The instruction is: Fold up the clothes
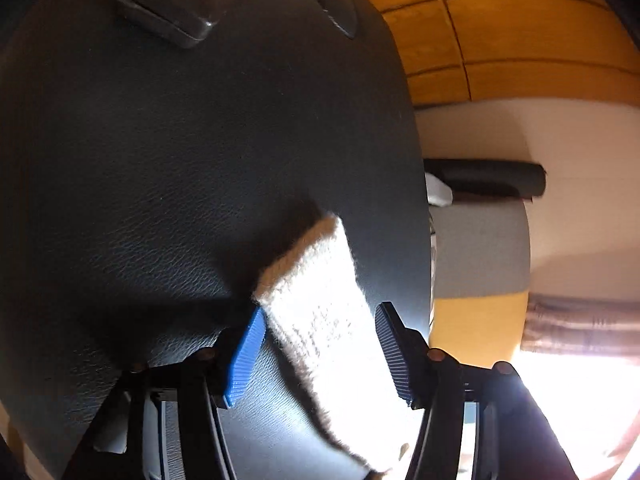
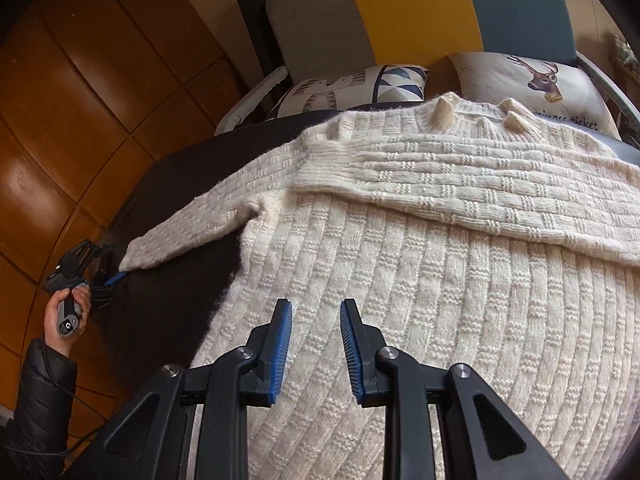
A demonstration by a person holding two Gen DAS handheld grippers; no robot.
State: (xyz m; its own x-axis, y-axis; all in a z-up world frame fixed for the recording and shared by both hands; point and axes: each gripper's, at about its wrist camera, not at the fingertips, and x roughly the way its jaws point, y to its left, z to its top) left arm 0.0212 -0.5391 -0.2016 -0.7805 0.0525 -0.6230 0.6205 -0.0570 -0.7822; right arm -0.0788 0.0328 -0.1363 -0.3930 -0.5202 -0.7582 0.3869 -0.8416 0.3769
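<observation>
A cream knitted sweater (image 2: 400, 248) lies spread flat on a black leather surface (image 1: 180, 180), one sleeve folded across its chest; the other sleeve's cuff (image 1: 320, 300) reaches out to the left gripper (image 1: 320, 344), whose blue-padded jaws stand apart on either side of it (not clamped); the right gripper (image 2: 316, 344) hovers over the sweater's body, jaws apart, holding nothing; two printed cushions (image 2: 528, 80) sit just beyond the collar.

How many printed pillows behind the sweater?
2: triangle-print pillow behind the sweater's left shoulder, deer pillow behind its collar, right. More may be hidden.
</observation>
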